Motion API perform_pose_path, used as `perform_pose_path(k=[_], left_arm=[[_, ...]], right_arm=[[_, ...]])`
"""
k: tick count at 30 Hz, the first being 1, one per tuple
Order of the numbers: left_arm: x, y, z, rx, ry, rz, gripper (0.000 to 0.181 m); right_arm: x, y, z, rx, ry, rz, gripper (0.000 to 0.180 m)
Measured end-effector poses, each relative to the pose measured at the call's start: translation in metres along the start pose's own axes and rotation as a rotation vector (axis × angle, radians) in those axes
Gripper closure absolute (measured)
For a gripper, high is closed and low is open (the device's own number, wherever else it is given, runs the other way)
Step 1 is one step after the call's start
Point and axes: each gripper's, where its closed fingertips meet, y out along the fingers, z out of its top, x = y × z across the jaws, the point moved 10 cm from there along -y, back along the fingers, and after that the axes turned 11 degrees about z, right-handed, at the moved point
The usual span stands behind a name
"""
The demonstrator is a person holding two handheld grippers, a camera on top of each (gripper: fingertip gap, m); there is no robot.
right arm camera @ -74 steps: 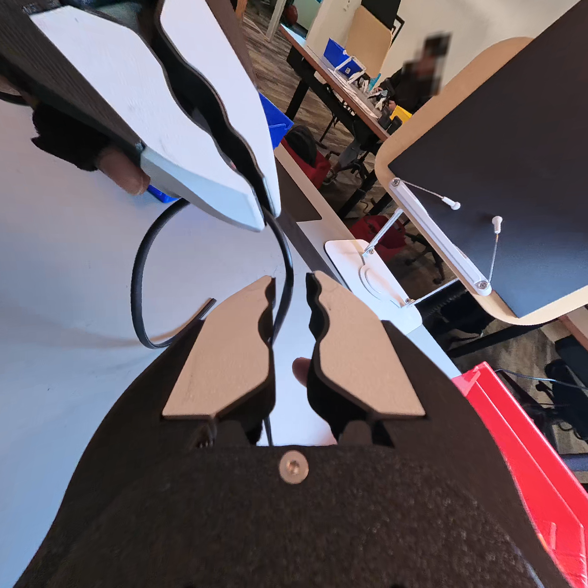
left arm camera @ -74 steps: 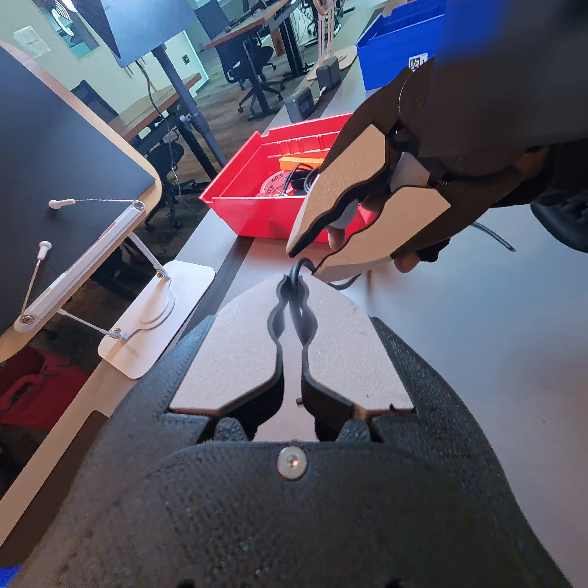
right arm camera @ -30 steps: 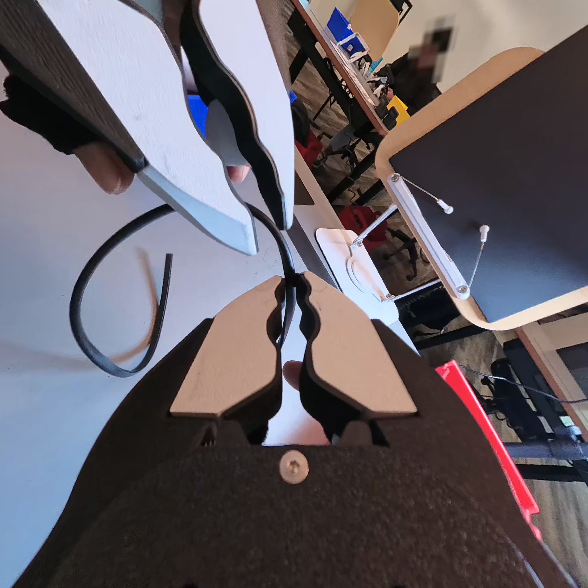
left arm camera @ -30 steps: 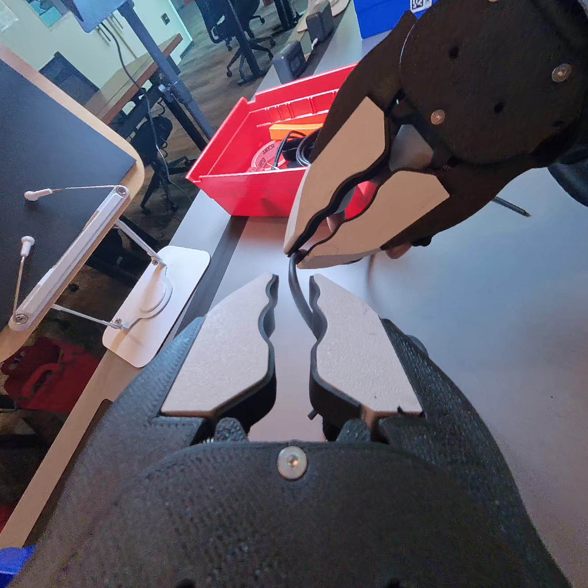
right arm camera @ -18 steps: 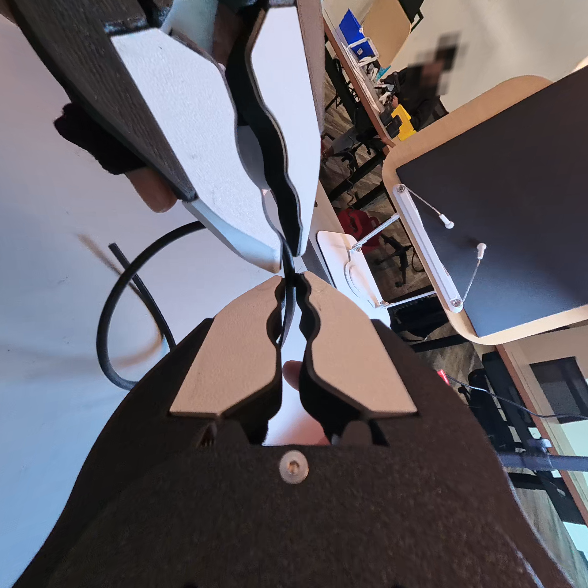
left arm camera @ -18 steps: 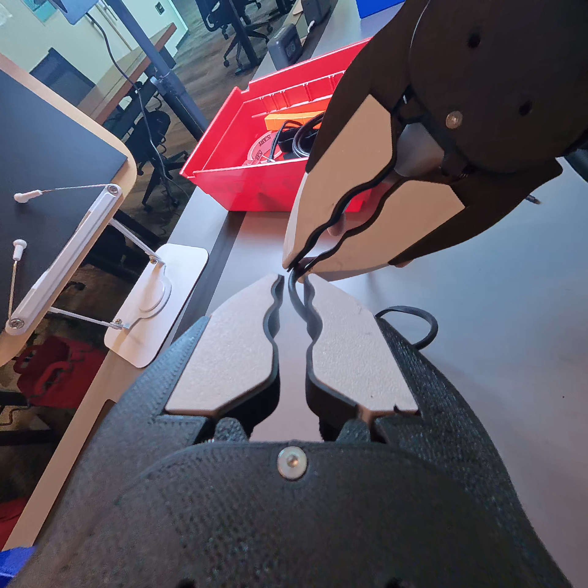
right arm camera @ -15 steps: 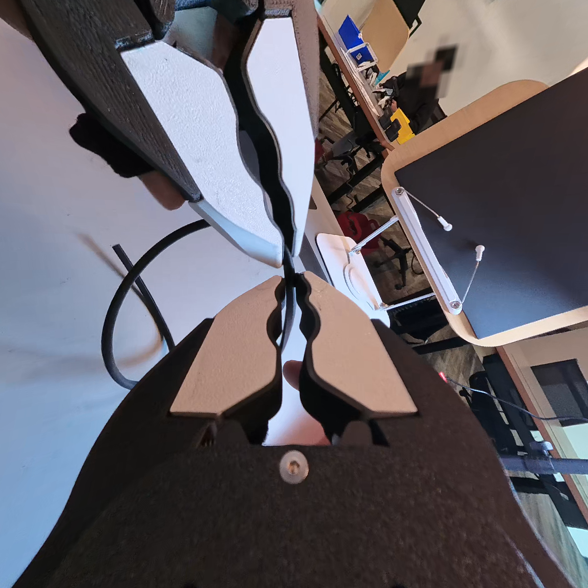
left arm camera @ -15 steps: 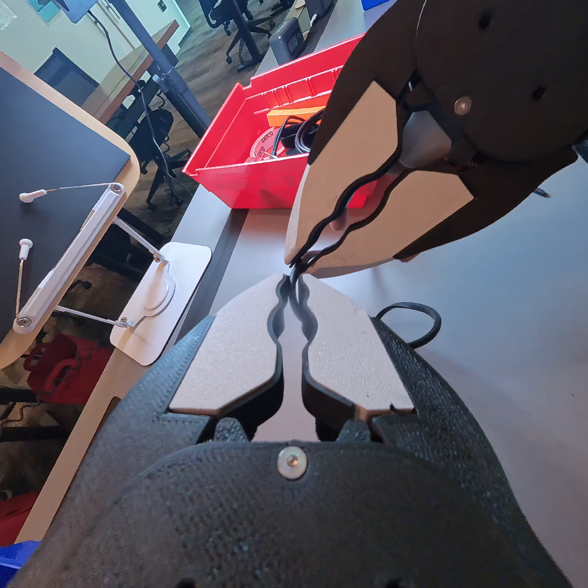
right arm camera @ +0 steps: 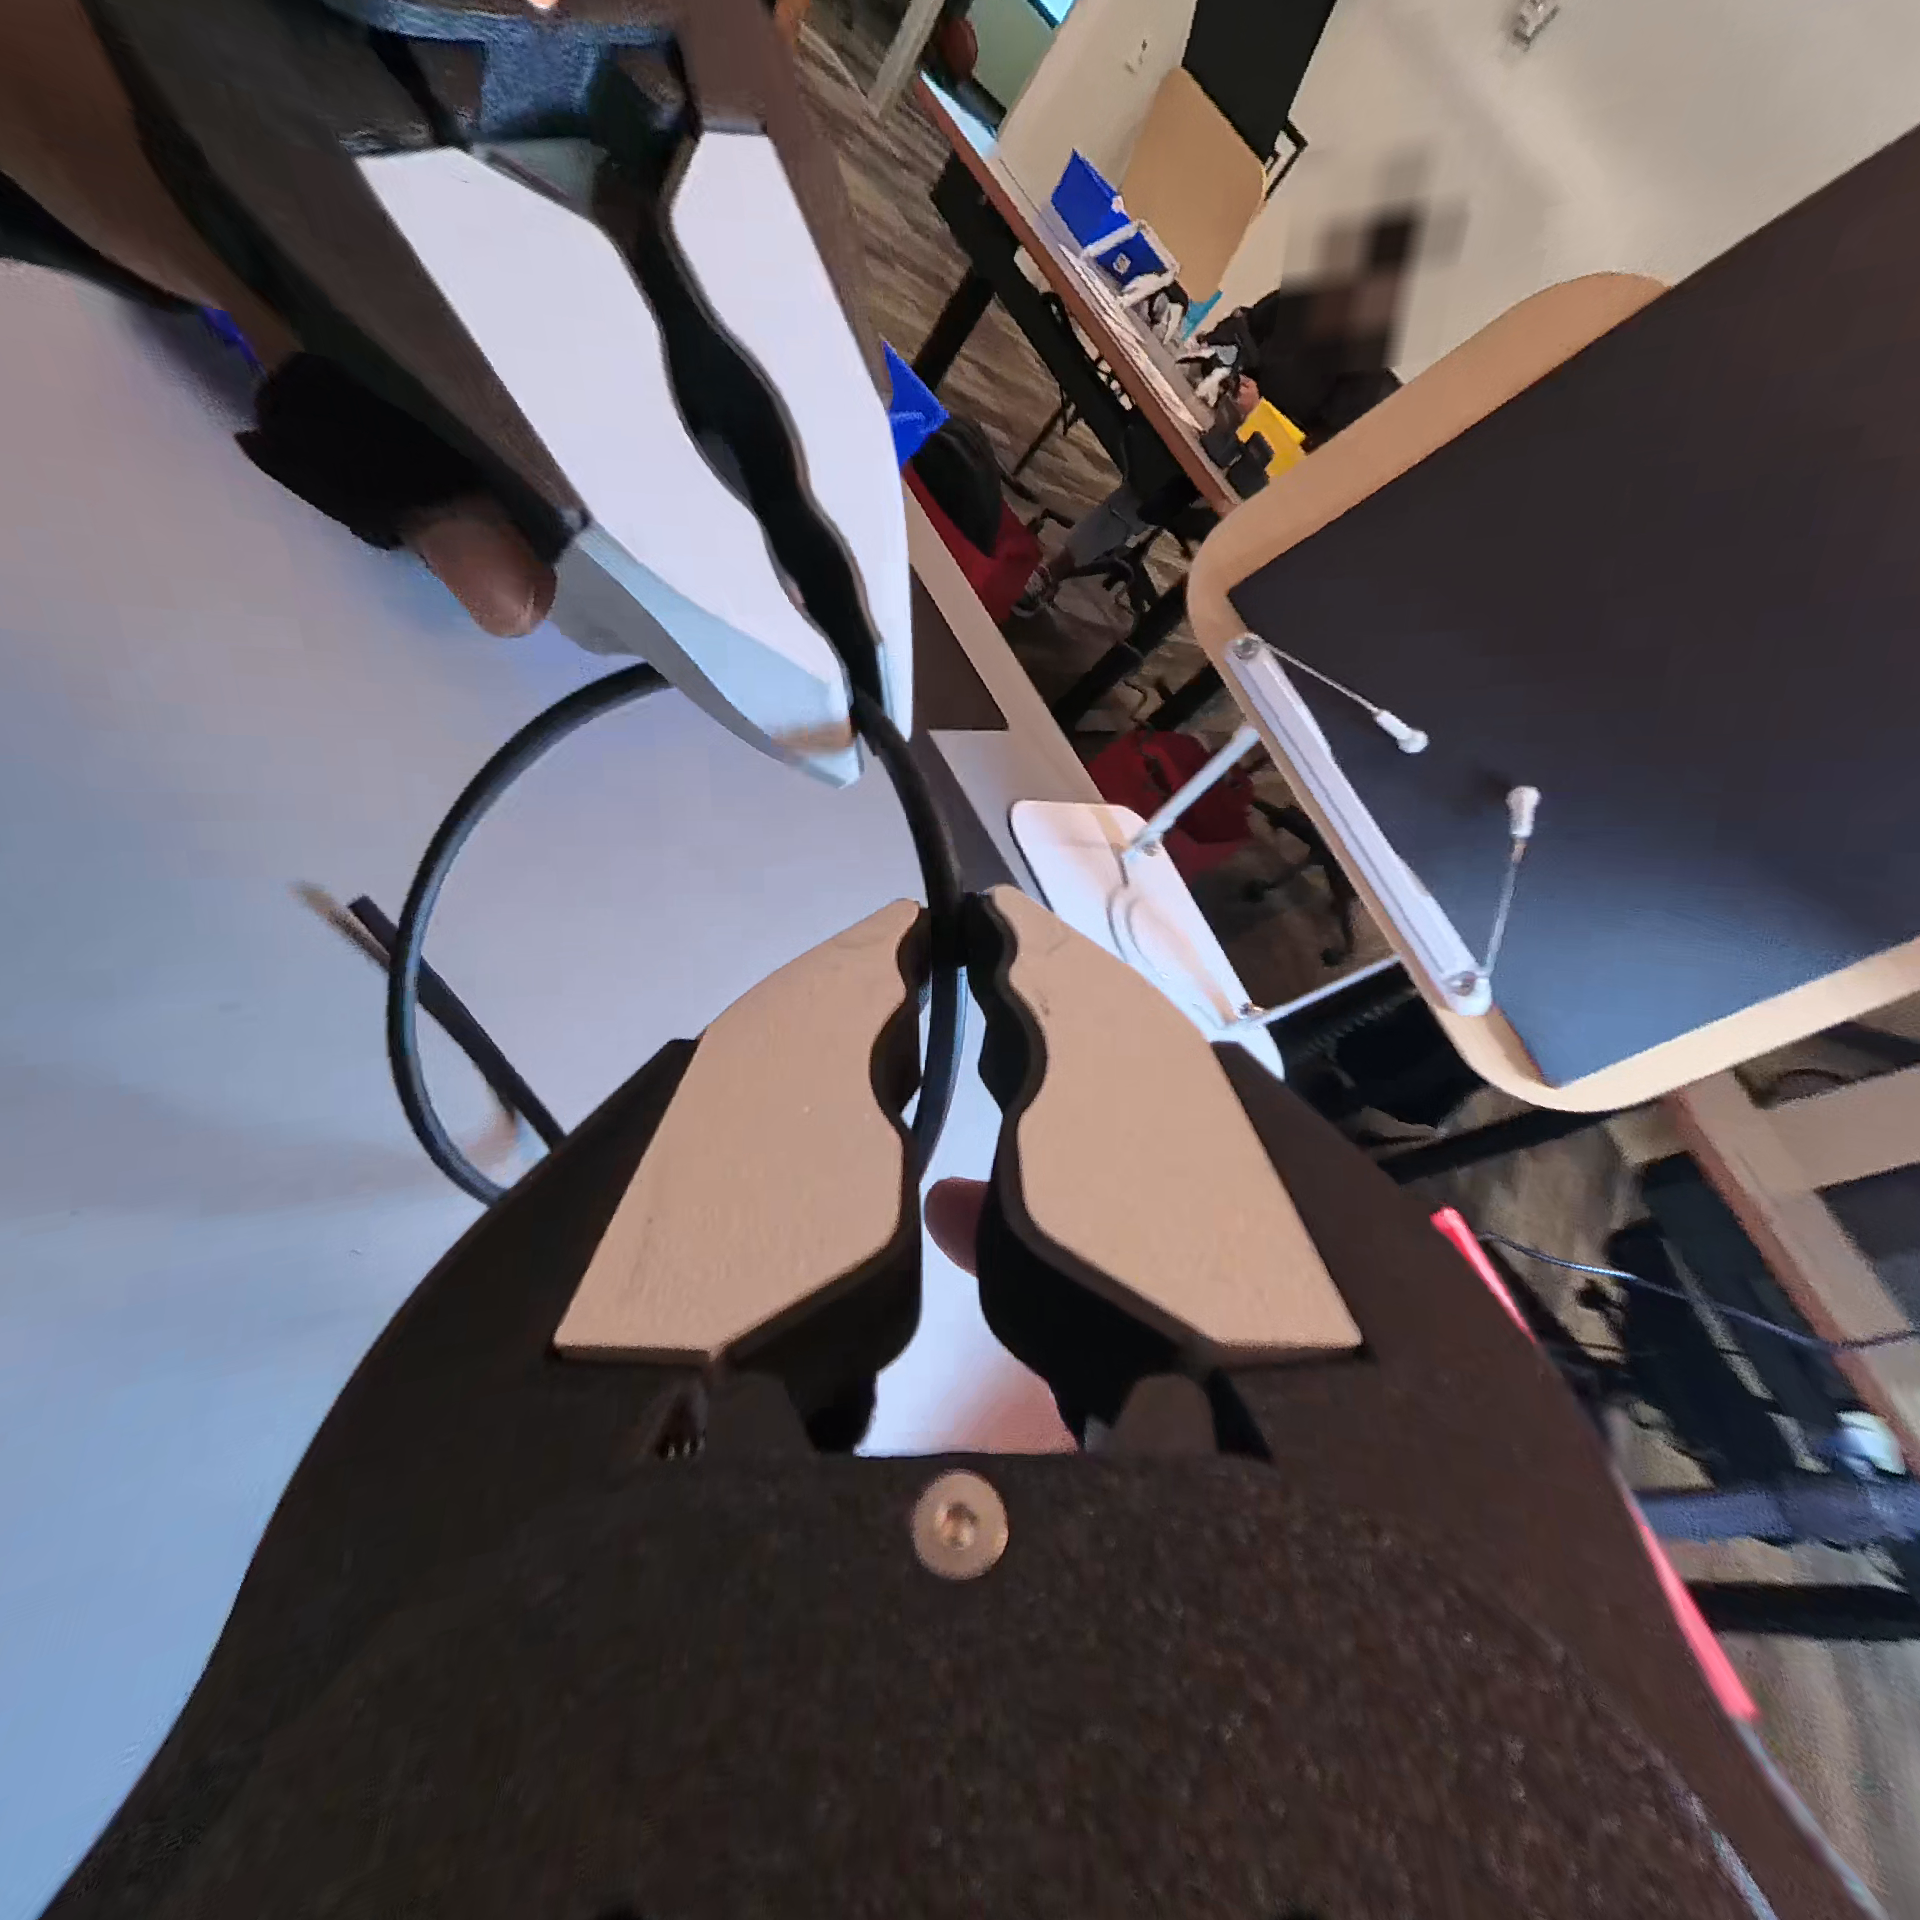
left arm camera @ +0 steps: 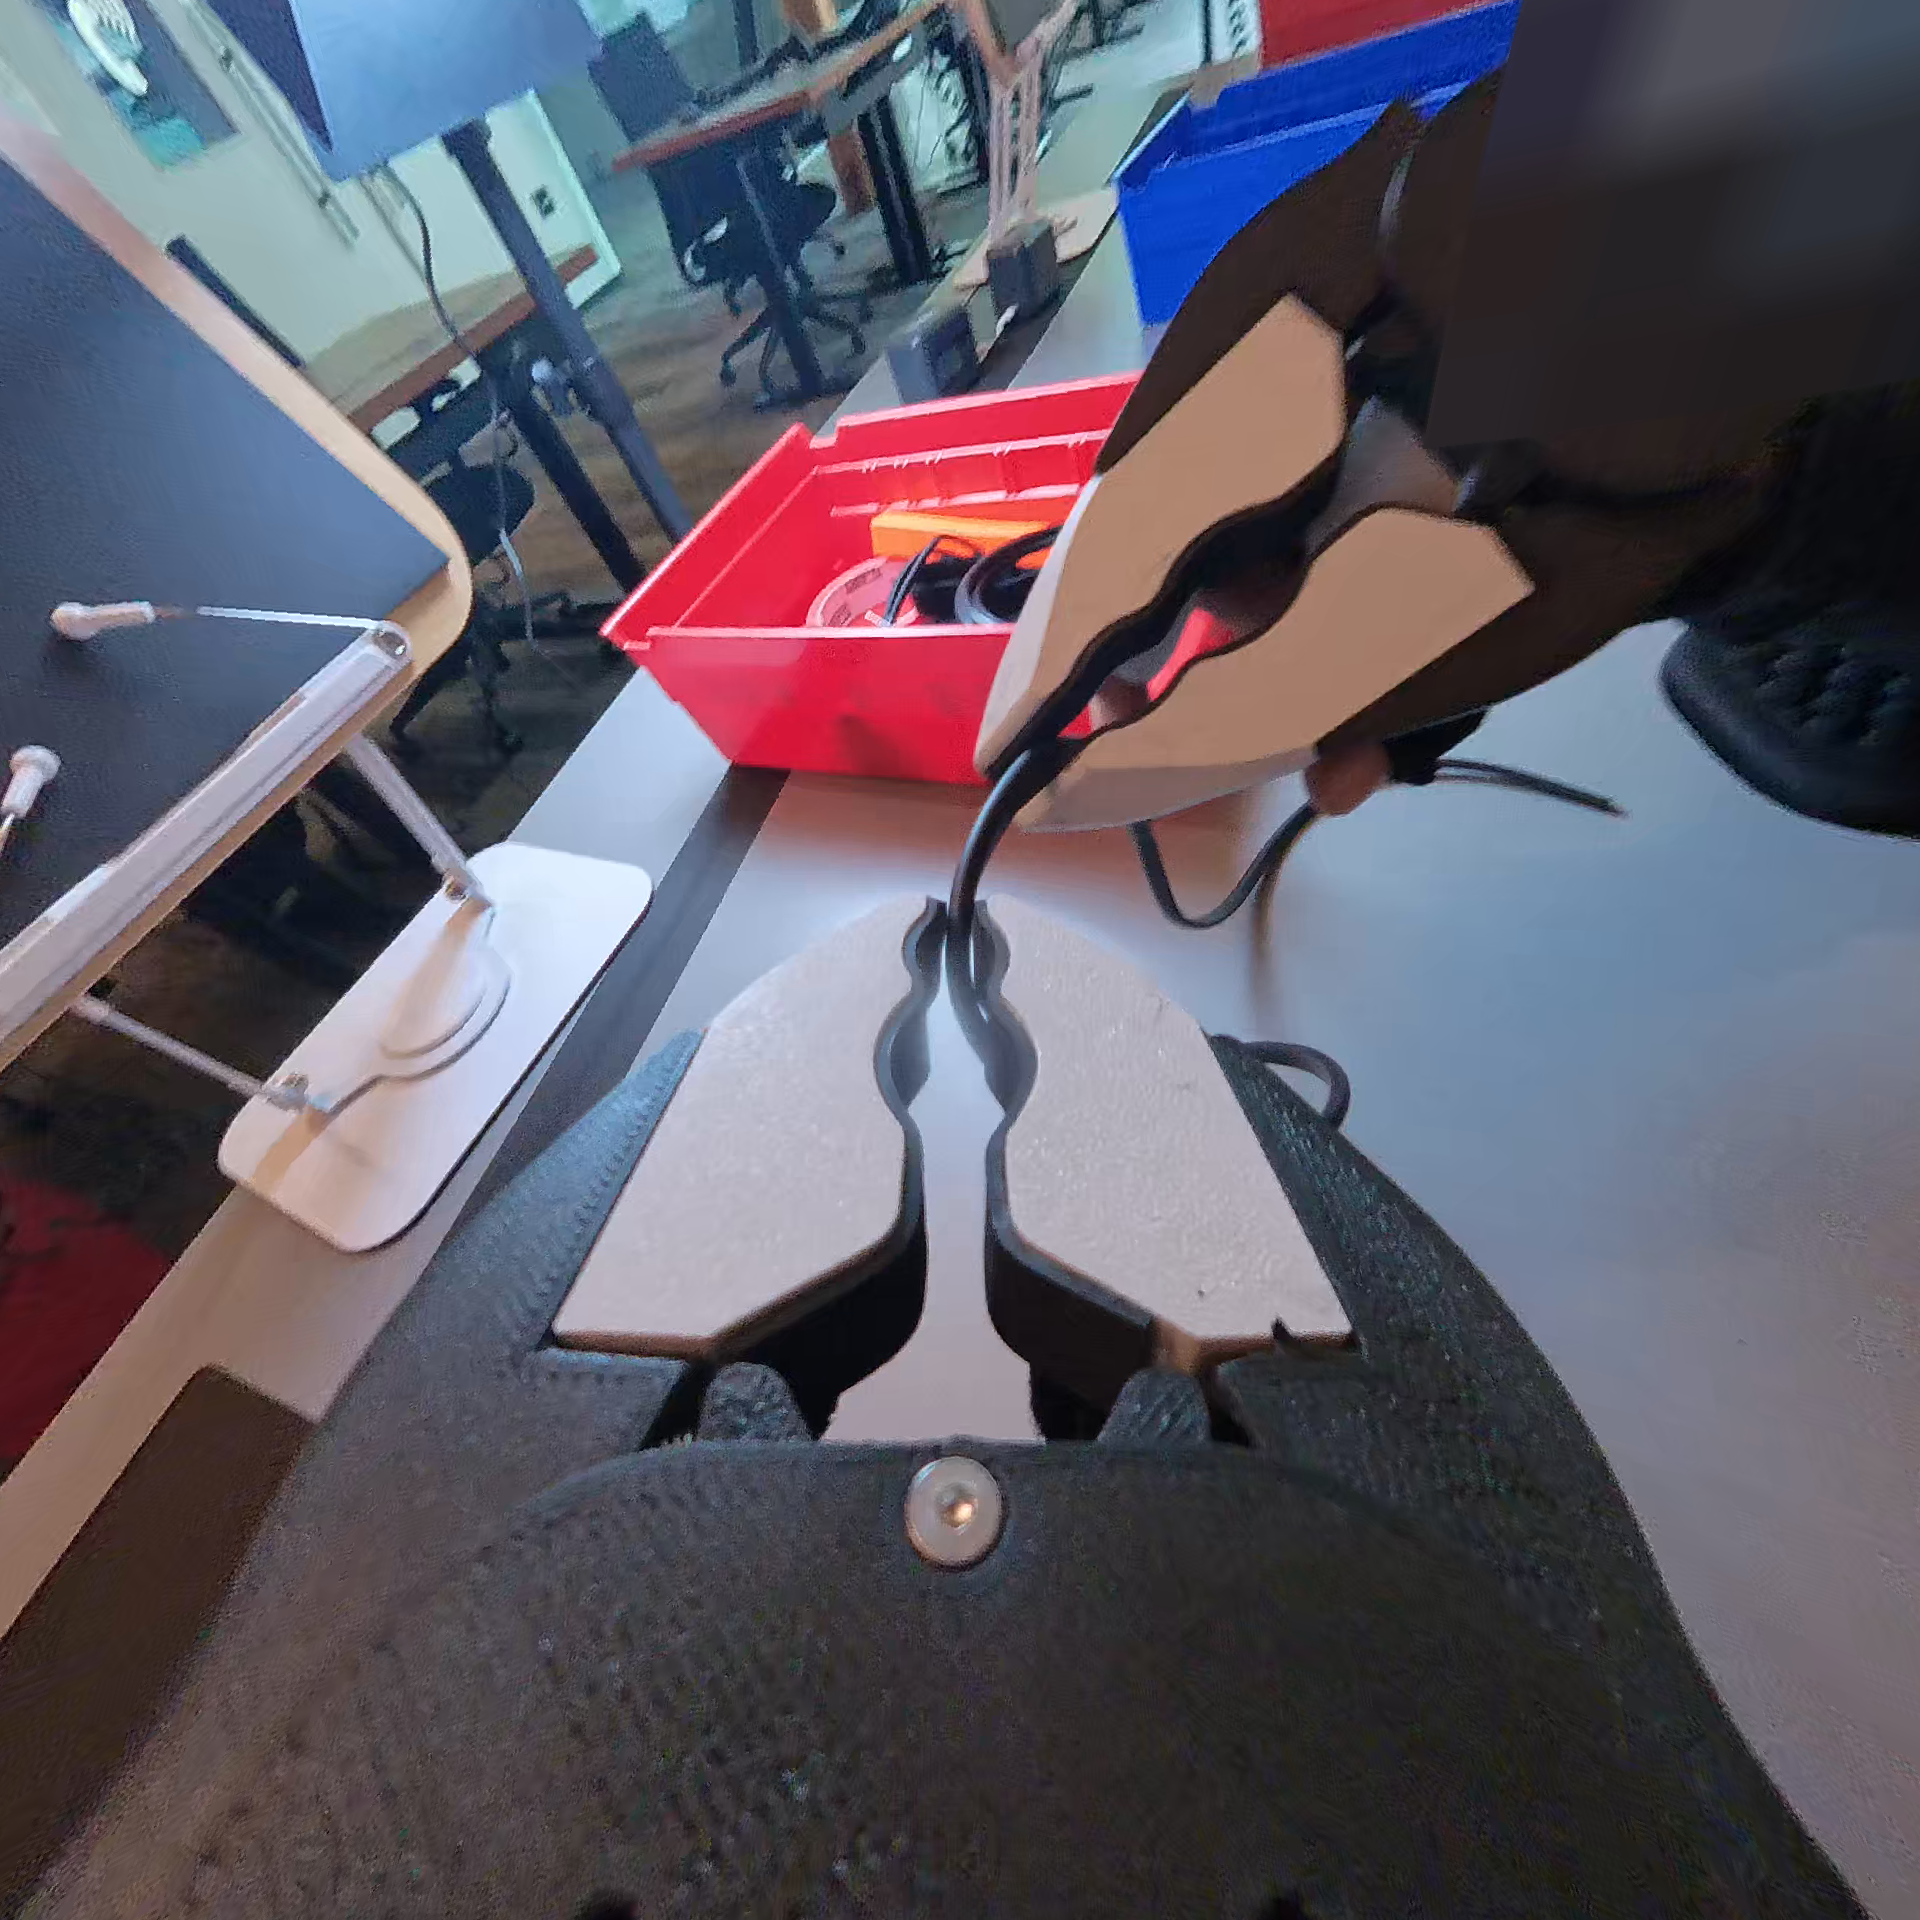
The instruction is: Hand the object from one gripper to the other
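Note:
A thin black cable (left arm camera: pixel 982 831) runs between both grippers above the grey table (left arm camera: pixel 1558 1143). My left gripper (left arm camera: pixel 958 920) is shut on the cable at its fingertips. My right gripper (left arm camera: pixel 1023 764) sits just beyond it, tilted, and the cable comes out of its closed tips. In the right wrist view my right gripper (right arm camera: pixel 948 920) is shut on the cable (right arm camera: pixel 914 790), and my left gripper (right arm camera: pixel 868 727) is above it, also closed on the cable. The cable's slack end curls in a loop (right arm camera: pixel 416 935) over the table to the left.
A red bin (left arm camera: pixel 790 665) holding cables and an orange item stands on the table behind the grippers. A blue bin (left arm camera: pixel 1247 187) is farther back. A white stand base (left arm camera: pixel 416 1039) and a dark panel (left arm camera: pixel 156 520) sit at the table's left edge. My left and right fingertips are right by each other. From either gripper's tips it is about 35 cm to the dark panel (left arm camera: pixel 156 520). It is also in sight in the right wrist view (right arm camera: pixel 1615 872).
My left gripper held the cable, opened once my right gripper had shut on it, then shut on it again. The grippers have since drawn slightly apart, with a short length of cable between them.

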Motion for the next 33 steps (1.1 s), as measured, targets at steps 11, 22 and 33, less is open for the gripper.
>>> perform_pose_path(k=[11,22,33], left_arm=[[0.021,0.002,0.01,-0.184,0.321,0.143,0.163],[0.03,0.007,0.01,-0.188,0.339,0.108,0.167],[0.027,0.006,0.012,-0.123,0.281,0.087,0.177]], right_arm=[[-0.014,0.012,0.001,-0.269,-0.144,-0.101,0.173],[-0.023,0.014,0.007,-0.206,-0.121,-0.017,0.173],[-0.01,0.005,0.005,-0.07,0.0,0.042,0.171]])
